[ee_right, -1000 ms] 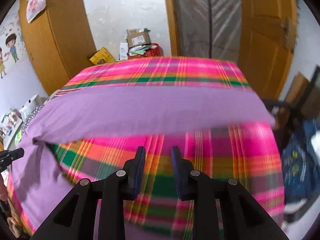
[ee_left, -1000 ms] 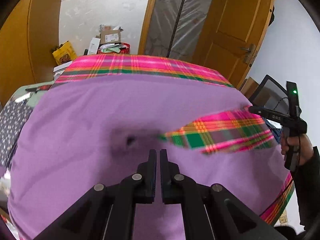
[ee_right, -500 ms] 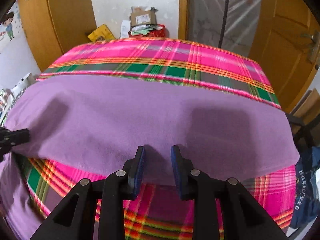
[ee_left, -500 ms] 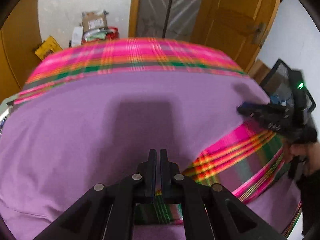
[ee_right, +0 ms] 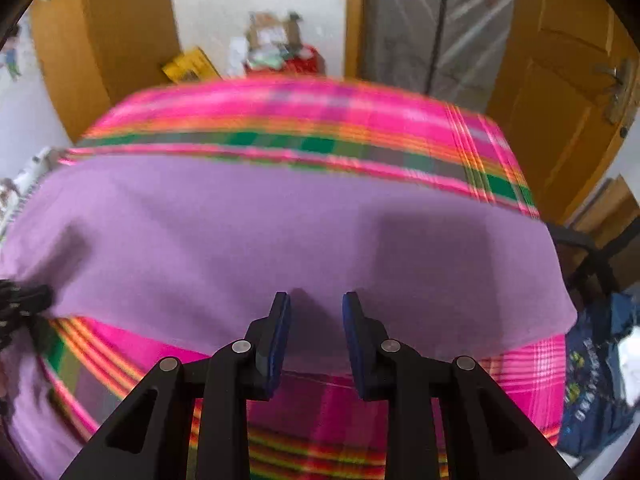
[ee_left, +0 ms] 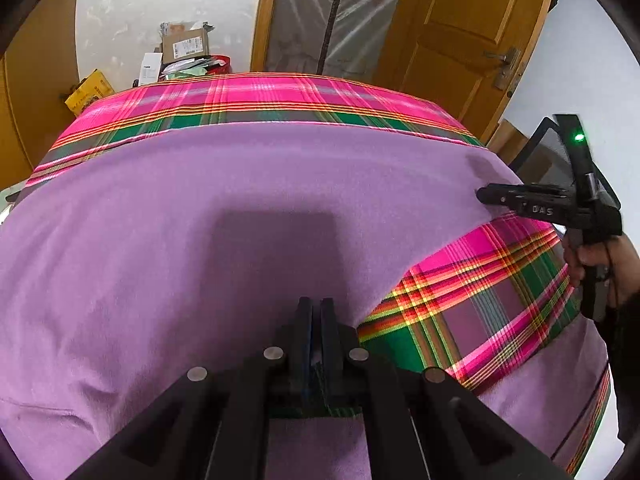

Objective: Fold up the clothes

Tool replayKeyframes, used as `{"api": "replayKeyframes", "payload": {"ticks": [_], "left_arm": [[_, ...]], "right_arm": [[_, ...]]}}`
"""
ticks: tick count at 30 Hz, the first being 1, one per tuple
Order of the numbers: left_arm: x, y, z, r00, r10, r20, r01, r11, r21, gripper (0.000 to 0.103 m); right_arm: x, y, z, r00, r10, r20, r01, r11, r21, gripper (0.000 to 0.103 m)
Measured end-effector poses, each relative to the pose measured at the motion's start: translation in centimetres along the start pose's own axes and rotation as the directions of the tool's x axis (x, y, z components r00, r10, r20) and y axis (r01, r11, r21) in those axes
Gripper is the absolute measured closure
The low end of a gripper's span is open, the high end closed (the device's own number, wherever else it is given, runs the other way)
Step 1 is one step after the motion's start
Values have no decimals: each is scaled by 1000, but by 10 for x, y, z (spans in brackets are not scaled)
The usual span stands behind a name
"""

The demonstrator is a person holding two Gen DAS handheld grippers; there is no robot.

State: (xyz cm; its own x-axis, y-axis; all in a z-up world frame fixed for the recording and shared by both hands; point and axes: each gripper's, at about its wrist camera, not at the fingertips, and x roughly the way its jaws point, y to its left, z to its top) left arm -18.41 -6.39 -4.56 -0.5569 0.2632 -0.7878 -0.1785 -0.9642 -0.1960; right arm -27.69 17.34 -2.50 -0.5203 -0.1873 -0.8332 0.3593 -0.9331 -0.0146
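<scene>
Lying spread over the plaid-covered bed, the purple cloth was pinched at its near edge by the left hand-held gripper; the right hand-held gripper was held open above it.

We see the folded cloth lying flat across the bed, its far edge short of the bed's far end. Behind the bed: boxes on the floor at left, a doorway centre, a door right. A chair stands right of the bed.
</scene>
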Motion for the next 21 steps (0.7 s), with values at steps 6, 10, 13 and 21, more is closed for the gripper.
{"api": "replayKeyframes", "payload": {"ticks": [6,10,13,21], "left_arm": [[-13,1,-2,1000,28,-9,-28,999,-18,100],[-32,1,-4,997,71,33,-70,997,-32,100],[-47,3,-9,992,106,64,-103,993,-50,100],[-83,28,-27,966,233,115,-218,968,-126,100]], "right_arm": [[-20,8,0,999,48,23,-48,998,27,74],[-39,51,-3,988,137,73,-134,990,-42,72],[-40,87,-6,983,170,75,-161,981,-109,70],[-25,135,-8,975,214,66,-201,965,-169,70]]}}
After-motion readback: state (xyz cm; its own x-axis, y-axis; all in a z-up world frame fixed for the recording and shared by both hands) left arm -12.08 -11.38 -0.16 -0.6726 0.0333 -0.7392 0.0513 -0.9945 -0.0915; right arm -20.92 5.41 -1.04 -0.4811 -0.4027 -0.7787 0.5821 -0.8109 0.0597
